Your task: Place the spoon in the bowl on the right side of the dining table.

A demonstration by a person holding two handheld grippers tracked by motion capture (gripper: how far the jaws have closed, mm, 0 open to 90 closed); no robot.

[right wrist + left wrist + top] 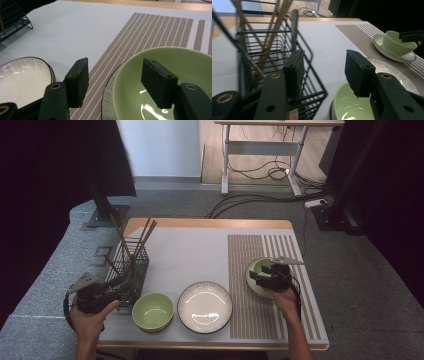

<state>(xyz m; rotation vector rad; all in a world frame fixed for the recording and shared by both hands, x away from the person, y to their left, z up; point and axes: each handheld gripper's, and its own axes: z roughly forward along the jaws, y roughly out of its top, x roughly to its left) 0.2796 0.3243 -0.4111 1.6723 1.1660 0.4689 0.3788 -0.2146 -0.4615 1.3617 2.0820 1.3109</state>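
I am reckoning that the step in hand is taking the green bowl (175,65) by its rim with my right claw (116,72). To do it well, I am wanting the rim deep between the pads before I squeeze. The close should be slow and square, so the bowl is not skidding on the small plate (108,105) under it. The lift should go straight up, because a glazed wall pinched at one side is likely to tip.

That bowl is sitting on the small plate on the striped mat (155,30), at about 3 o'clock on the table. My right claw is standing well open and straddling the rim at the bowl's 9 o'clock side: one pad is hanging inside the bowl and the other outside. As far as I can tell, neither is pressing on it, so it is gripping nothing.

My left claw (324,67) is also standing wide open and holding nothing. It is hovering at 8 o'clock on the table, just beside the wire basket (131,265) with the chopsticks (142,237) leaning in it. Its left pad is close against the basket's wires, though I cannot tell whether it is touching them. A second green bowl (153,311) is lying just below its right pad, and the big white plate (205,306) is sitting at 6 o'clock.
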